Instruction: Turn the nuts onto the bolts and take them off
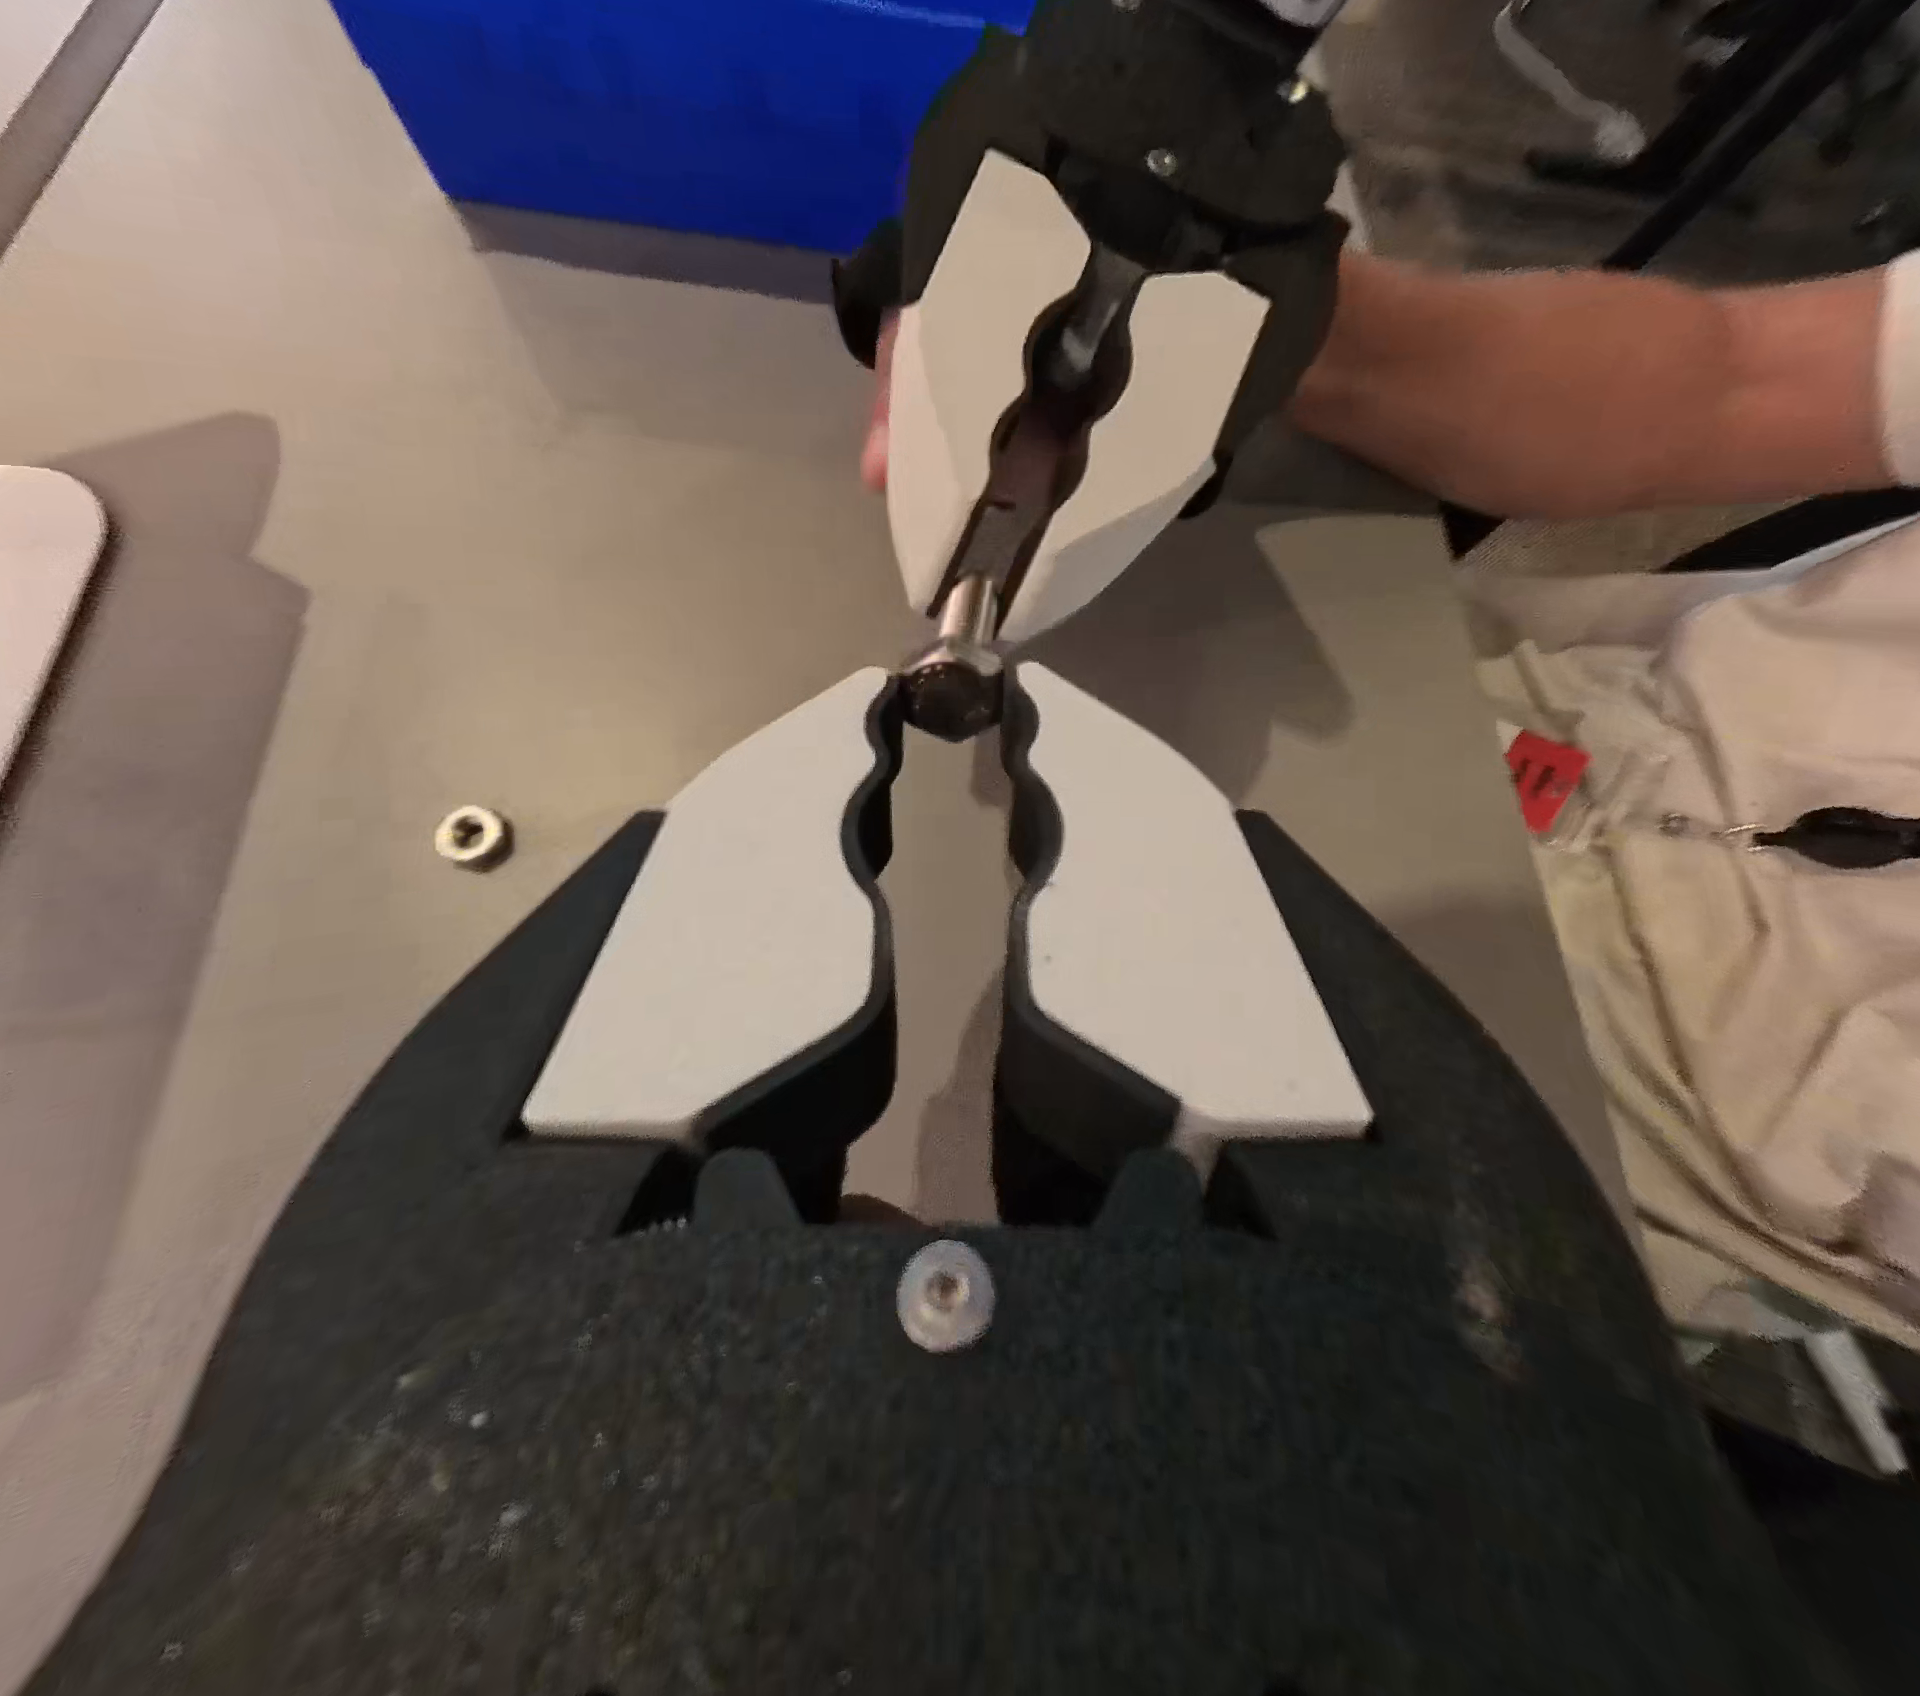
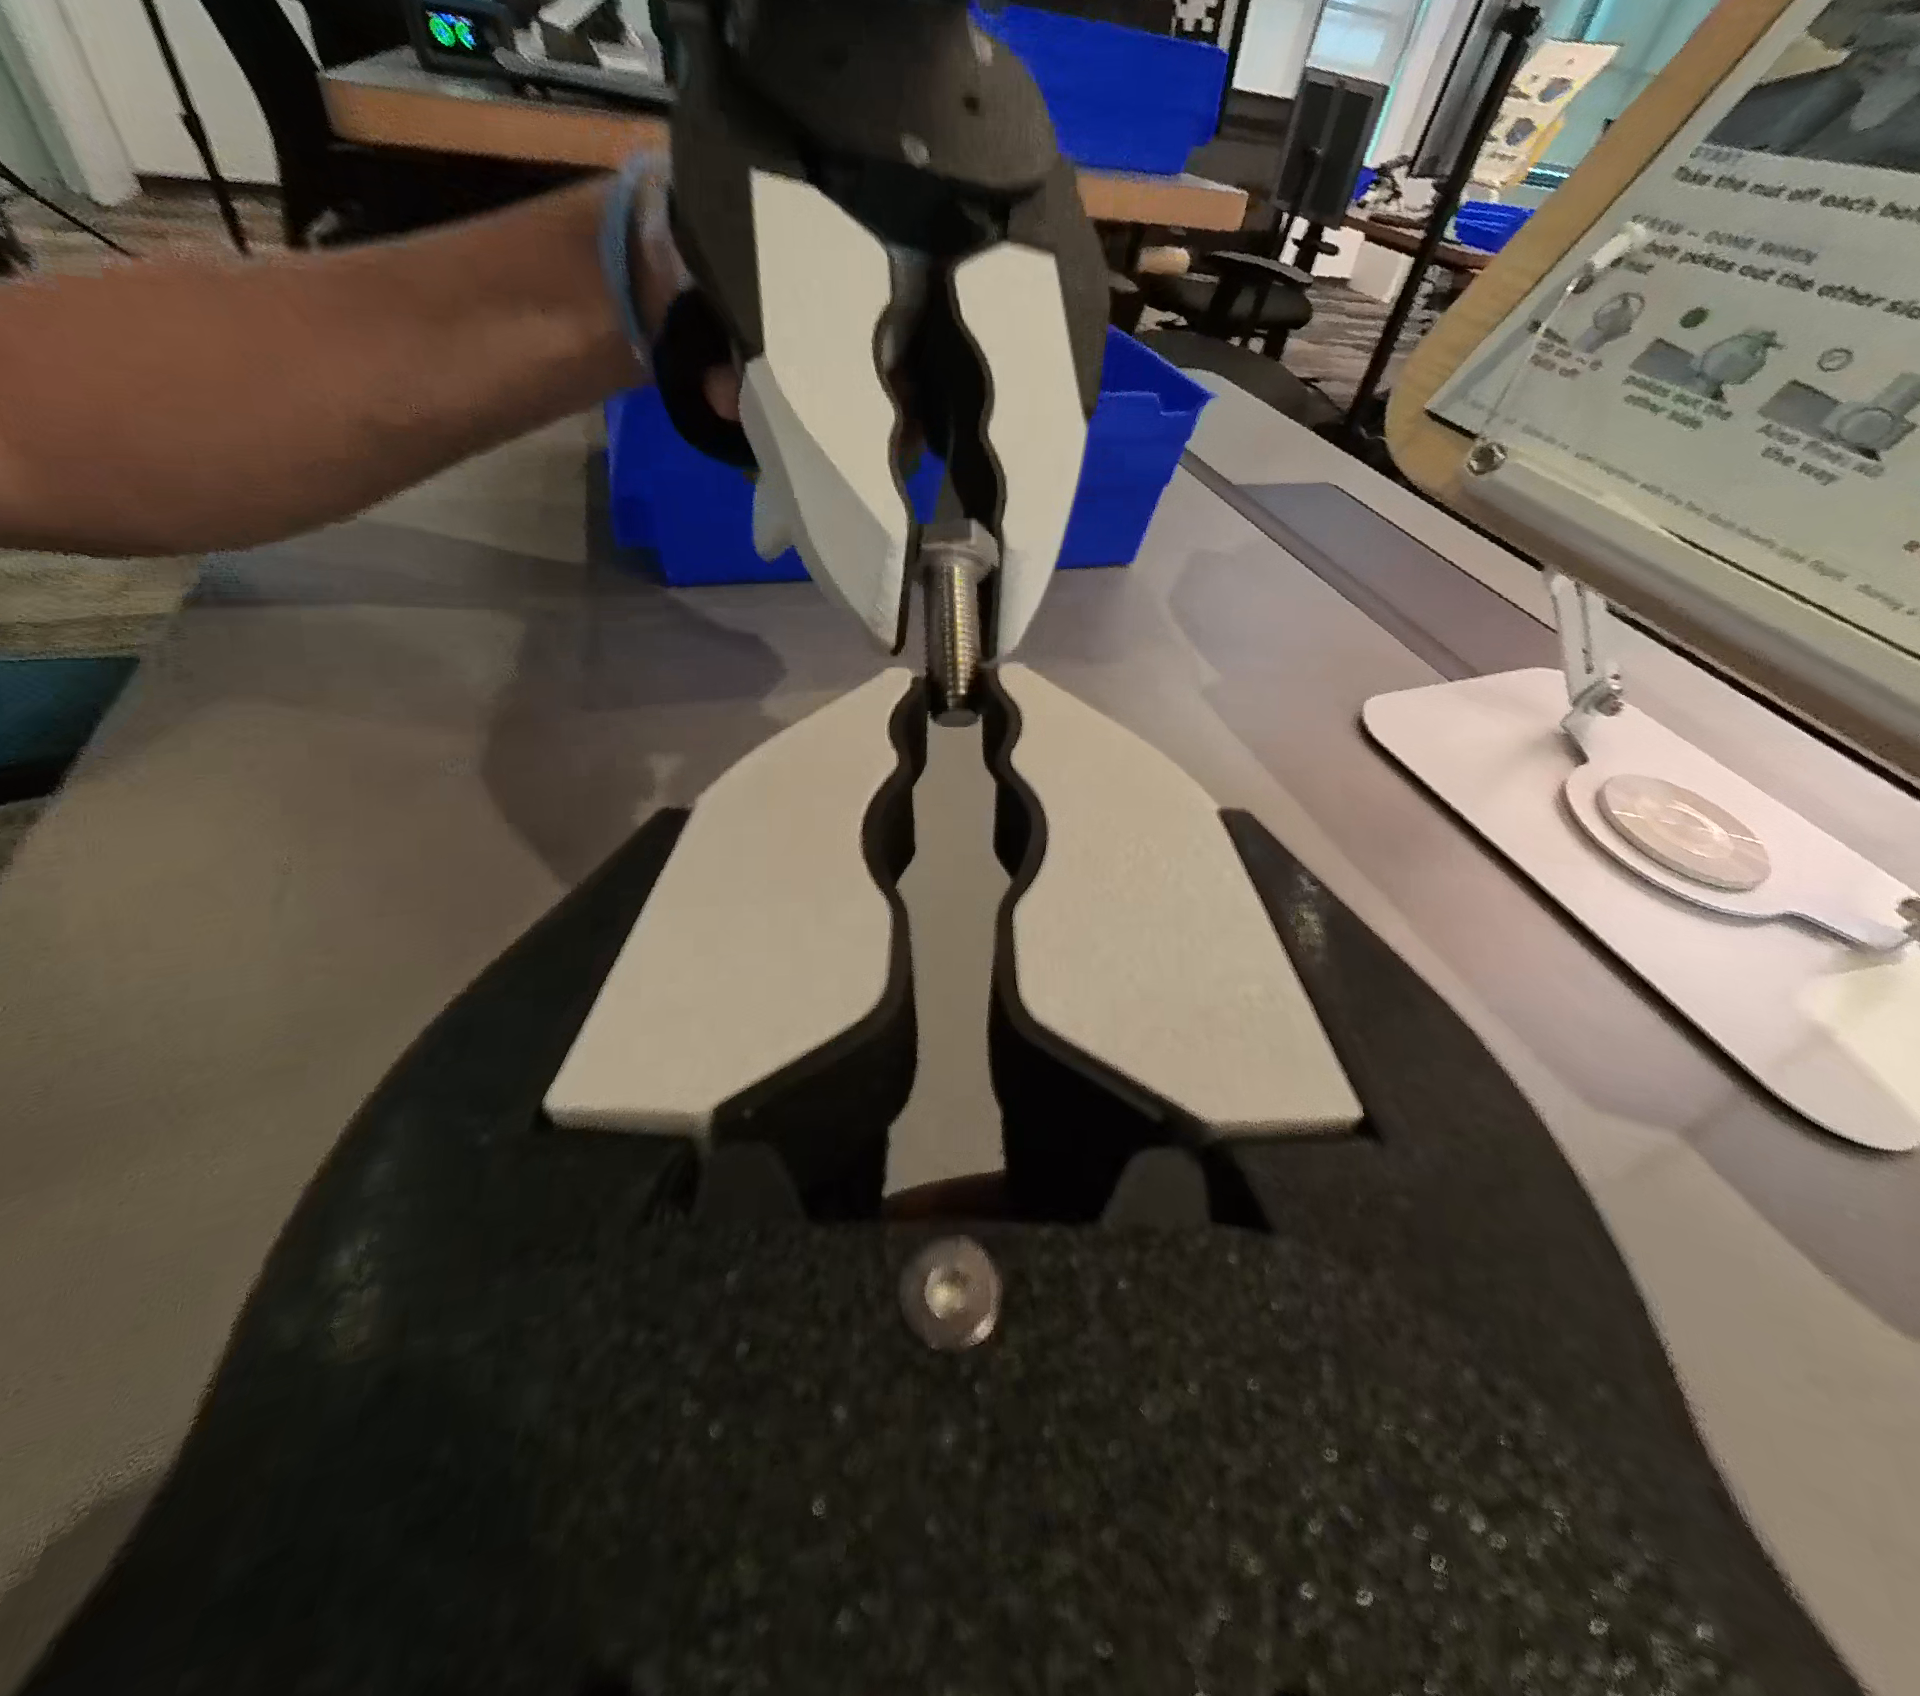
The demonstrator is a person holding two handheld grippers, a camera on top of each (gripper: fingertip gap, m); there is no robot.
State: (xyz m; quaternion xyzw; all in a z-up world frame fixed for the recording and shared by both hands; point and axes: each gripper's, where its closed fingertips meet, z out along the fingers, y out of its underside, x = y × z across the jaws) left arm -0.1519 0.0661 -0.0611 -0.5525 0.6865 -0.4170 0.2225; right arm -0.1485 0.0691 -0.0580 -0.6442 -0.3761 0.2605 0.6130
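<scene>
Beside the blue bin (image 1: 665,46) on a grey table (image 1: 364,503), our left gripper (image 1: 948,696) clamps the bolt (image 1: 951,690) head, our right gripper (image 2: 961,696) its threaded tip, a loose nut (image 1: 471,835) nearby; uneven twisting could drop the bolt.

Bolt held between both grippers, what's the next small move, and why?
Probably open the right gripper and let go of the bolt. Its threads look bare, the left gripper holds its hex head, and a loose nut lies on the table, so the threaded end likely needs freeing for it.
</scene>
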